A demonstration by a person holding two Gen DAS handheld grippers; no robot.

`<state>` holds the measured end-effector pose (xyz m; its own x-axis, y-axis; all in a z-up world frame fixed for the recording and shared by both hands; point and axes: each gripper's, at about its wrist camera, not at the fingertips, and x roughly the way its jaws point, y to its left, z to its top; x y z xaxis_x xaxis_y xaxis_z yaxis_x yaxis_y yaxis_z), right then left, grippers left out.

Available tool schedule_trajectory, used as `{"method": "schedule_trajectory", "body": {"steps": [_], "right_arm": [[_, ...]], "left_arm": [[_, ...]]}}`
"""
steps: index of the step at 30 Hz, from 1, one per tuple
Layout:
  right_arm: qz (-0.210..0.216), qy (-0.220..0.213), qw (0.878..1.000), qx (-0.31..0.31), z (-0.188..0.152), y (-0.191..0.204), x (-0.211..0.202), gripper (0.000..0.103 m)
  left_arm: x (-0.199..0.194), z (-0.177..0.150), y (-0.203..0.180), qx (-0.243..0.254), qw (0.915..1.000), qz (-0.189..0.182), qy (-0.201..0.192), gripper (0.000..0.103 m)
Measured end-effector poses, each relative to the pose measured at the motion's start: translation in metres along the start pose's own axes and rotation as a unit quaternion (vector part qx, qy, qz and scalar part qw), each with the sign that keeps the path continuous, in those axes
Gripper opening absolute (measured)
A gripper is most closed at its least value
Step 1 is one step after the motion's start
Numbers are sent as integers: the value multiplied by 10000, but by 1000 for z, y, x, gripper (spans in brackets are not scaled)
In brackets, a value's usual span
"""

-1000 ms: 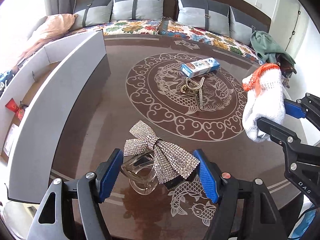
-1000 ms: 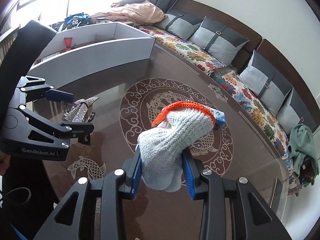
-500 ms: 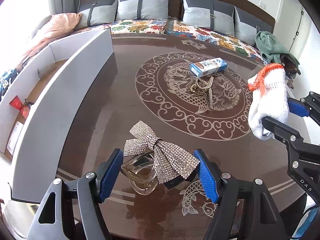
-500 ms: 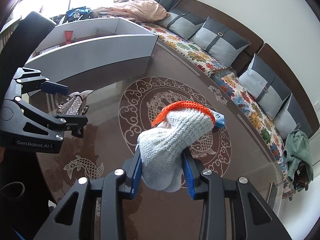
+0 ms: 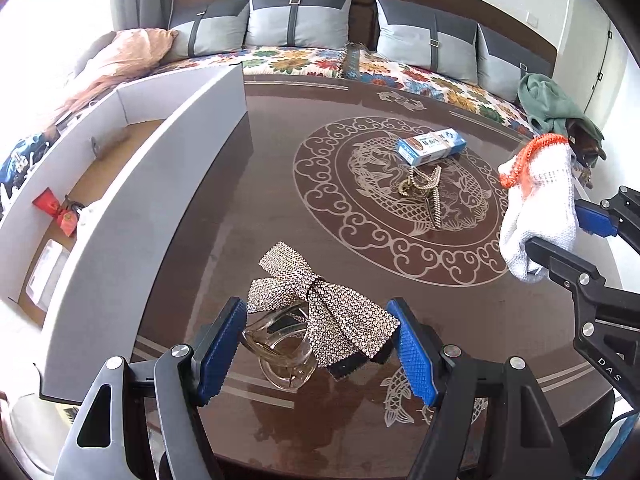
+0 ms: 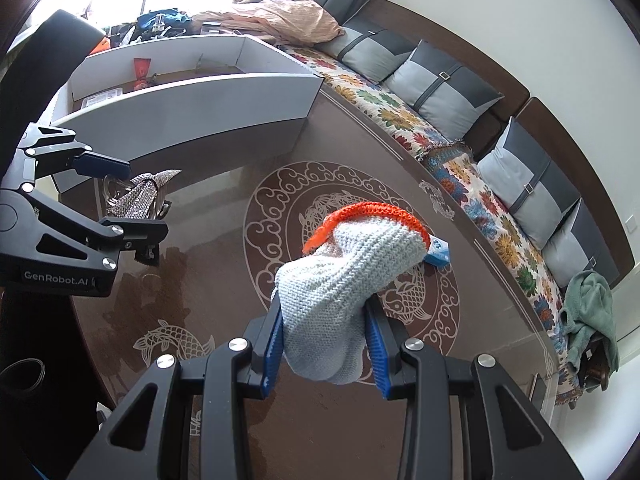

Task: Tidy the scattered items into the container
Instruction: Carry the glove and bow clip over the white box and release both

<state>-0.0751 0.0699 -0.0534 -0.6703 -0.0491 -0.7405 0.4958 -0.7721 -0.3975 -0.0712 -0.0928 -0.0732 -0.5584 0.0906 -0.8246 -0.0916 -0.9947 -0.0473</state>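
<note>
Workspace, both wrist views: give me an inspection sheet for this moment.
Surface: dark round table with a pale dragon-and-fish pattern.
Job's things: rhinestone bow clip between the left pads; knitted glove with an orange cuff; blue box and gold chain mid-table; white container holding a red item.
Clutter: nothing seen.
Grippers: left gripper clamps the clip; right gripper clamps the glove.
Cables: nothing seen.
Surroundings: sofa with grey cushions, green cloth.

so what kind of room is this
Most likely a home living room: a long sofa with grey cushions and a floral cover runs behind a dark table patterned with fish.
</note>
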Motion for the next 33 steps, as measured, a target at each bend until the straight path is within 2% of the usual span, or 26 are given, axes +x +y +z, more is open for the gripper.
{"method": "schedule_trajectory", "body": {"steps": [7, 11, 14, 15, 19, 24, 27, 30, 33], "right_arm": [[140, 31, 9999, 21, 8, 6, 6, 37], [553, 106, 9982, 190, 19, 6, 17, 37], [928, 112, 9952, 303, 39, 5, 27, 37], [1030, 65, 9942, 314, 51, 5, 29, 37], [1383, -279, 9893, 358, 116, 7, 33, 37], [1930, -753, 9770, 515, 223, 23, 53, 37], [2314, -848, 9671, 627, 286, 46, 83, 37], [2569, -667, 9615, 706, 325, 73, 126, 37], [2644, -163, 9619, 679, 344, 100, 174, 41]], "left_arm": [[0, 1, 9, -62, 9999, -74, -33, 71], [8, 4, 19, -166, 9992, -361, 88, 71], [-1, 19, 35, -230, 9977, -631, 21, 71], [-6, 27, 44, -262, 9974, -672, -40, 71], [-26, 65, 102, -428, 9980, -351, -320, 71], [-33, 102, 195, -897, 9940, 328, -539, 71], [-16, 117, 249, -1242, 9900, 532, -402, 71], [19, 125, 285, -1437, 9875, 644, -64, 71], [57, 127, 304, -1582, 9845, 687, 317, 71]]}}
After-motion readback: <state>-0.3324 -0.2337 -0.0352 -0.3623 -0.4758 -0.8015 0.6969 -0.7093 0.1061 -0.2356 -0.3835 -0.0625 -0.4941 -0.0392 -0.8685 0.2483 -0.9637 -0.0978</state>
